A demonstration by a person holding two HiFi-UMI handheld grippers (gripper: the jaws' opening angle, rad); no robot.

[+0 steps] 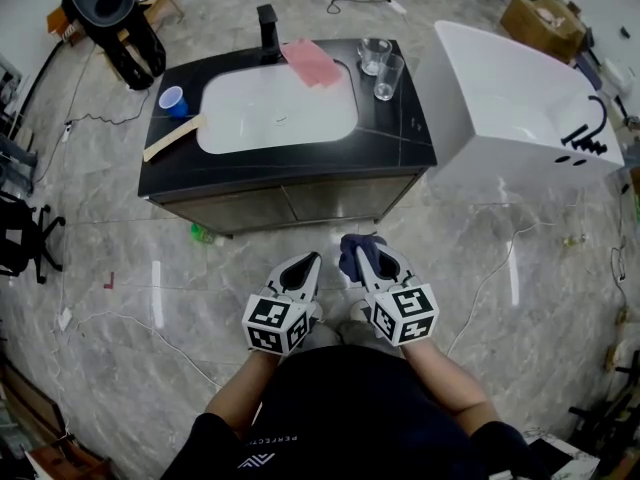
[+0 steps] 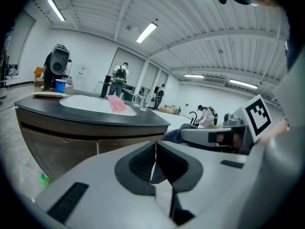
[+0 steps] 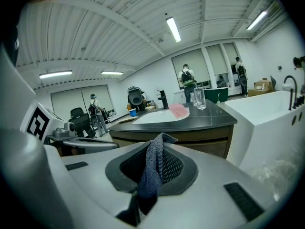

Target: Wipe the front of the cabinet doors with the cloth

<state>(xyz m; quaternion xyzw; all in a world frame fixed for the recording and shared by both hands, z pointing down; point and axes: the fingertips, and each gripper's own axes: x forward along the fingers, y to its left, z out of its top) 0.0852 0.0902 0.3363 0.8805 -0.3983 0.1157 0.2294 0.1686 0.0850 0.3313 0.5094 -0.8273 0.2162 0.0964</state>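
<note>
The cabinet's brown doors [image 1: 300, 204] sit under a black countertop [image 1: 410, 133] with a white sink, straight ahead of me. My right gripper [image 1: 362, 249] is shut on a dark blue cloth [image 1: 350, 255], held low above the floor a short way in front of the doors. In the right gripper view the cloth [image 3: 153, 173] hangs pinched between the jaws, with the doors [image 3: 202, 145] beyond. My left gripper [image 1: 307, 262] is beside it, shut with nothing in it [image 2: 155, 162]. The left gripper view also shows the doors [image 2: 71, 144] and the cloth [image 2: 177, 134].
On the countertop lie a pink cloth [image 1: 312, 62], two glasses [image 1: 381, 66], a blue cup [image 1: 173, 100], a wooden board [image 1: 172, 138] and a black faucet [image 1: 267, 30]. A white bathtub [image 1: 520, 108] stands right. A green object [image 1: 201, 234] and cables [image 1: 490, 268] lie on the floor.
</note>
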